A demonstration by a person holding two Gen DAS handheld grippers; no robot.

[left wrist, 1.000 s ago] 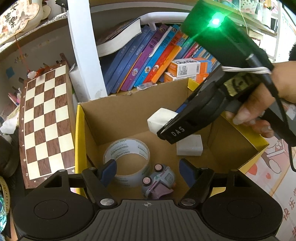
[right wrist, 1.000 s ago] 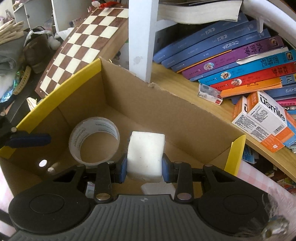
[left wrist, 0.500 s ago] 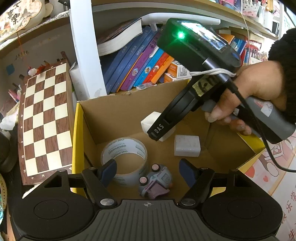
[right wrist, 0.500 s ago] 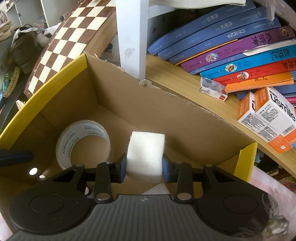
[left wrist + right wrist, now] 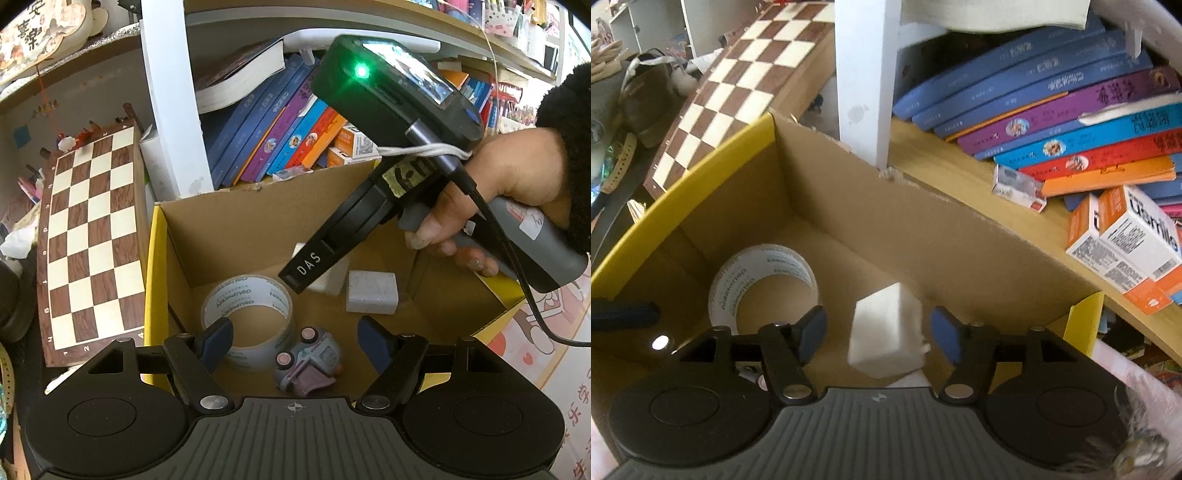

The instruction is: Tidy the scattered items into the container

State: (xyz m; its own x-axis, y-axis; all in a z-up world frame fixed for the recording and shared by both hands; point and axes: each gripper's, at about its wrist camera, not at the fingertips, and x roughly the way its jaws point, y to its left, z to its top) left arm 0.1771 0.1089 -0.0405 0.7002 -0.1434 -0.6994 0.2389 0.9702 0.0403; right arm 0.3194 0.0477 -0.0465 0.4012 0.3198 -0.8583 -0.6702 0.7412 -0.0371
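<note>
**White block let go over the box**

While the box (image 5: 923,236) fills most of both views, its floor already carries several items: a tape roll (image 5: 246,314) at 9 o'clock of the floor in the left view, a flat white block (image 5: 372,292) at 3 o'clock, and a small toy car (image 5: 308,360) at 6 o'clock, nearest the camera. By that showing most of the tidying looks done; whether anything loose is left outside the box cannot be told, since only a chessboard (image 5: 92,240) and shelved books (image 5: 1052,110) flank it.

A second white block (image 5: 886,332) sits between the right gripper's (image 5: 879,332) blue pads (image 5: 945,334), tilted and touching neither; it appears to be dropping or just landing inside the box, beside the tape roll. Those jaws stand wide apart. Seen from the left camera, the right hand (image 5: 491,206) holds its tool pitched steeply down, nose aimed at 7 o'clock into the box, thumb and fingers wrapped round the grey handle.

Lower, the left gripper (image 5: 295,341) hovers over the box's near edge, jaws spread and holding nothing, with the toy car between and below its pads.
</note>
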